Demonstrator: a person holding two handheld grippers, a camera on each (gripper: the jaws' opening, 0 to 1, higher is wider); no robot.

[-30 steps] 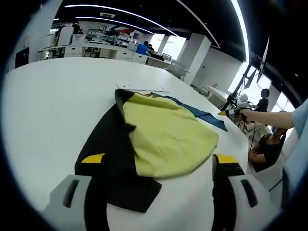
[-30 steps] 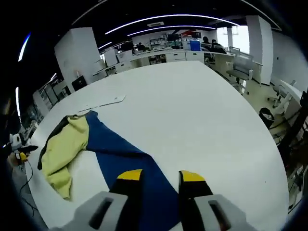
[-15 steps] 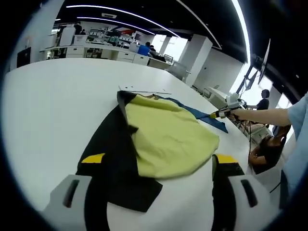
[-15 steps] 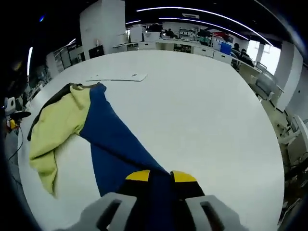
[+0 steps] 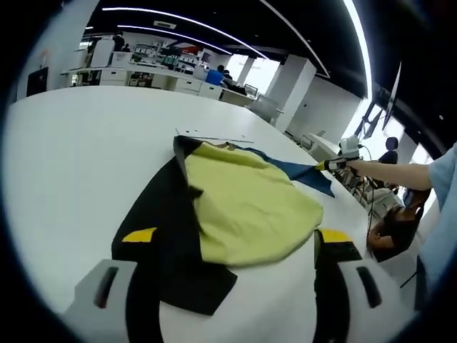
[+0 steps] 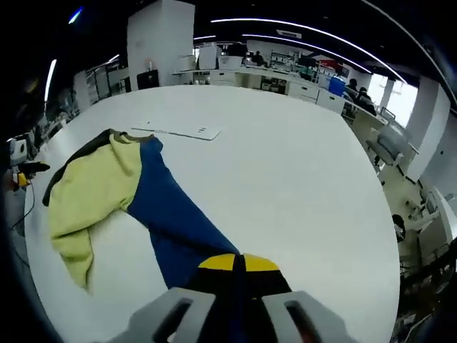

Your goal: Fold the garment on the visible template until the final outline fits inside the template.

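A garment lies on the white table [image 5: 71, 143], with a yellow-green panel [image 5: 250, 200] on top, a black part [image 5: 168, 214] to its left and a blue part [image 5: 303, 171] beyond. My left gripper [image 5: 235, 239] stands open and wide at the garment's near edge, its left jaw beside the black cloth. In the right gripper view my right gripper [image 6: 239, 263] is shut on the end of the blue part [image 6: 171, 214], which runs back to the yellow panel [image 6: 93, 186]. That right gripper [image 5: 323, 166] also appears in the left gripper view, pinching the blue tip. A thin white template piece [image 6: 178, 132] lies past the collar.
A person's arm [image 5: 389, 171] reaches in from the right behind the right gripper. The table's edge [image 6: 389, 236] runs close on the right side. Office desks and chairs [image 5: 164, 75] stand beyond the table's far end.
My right gripper, open over the blue cloth a second ago, has shut on it. The blue tip has lifted slightly. The left gripper has stayed where it was.
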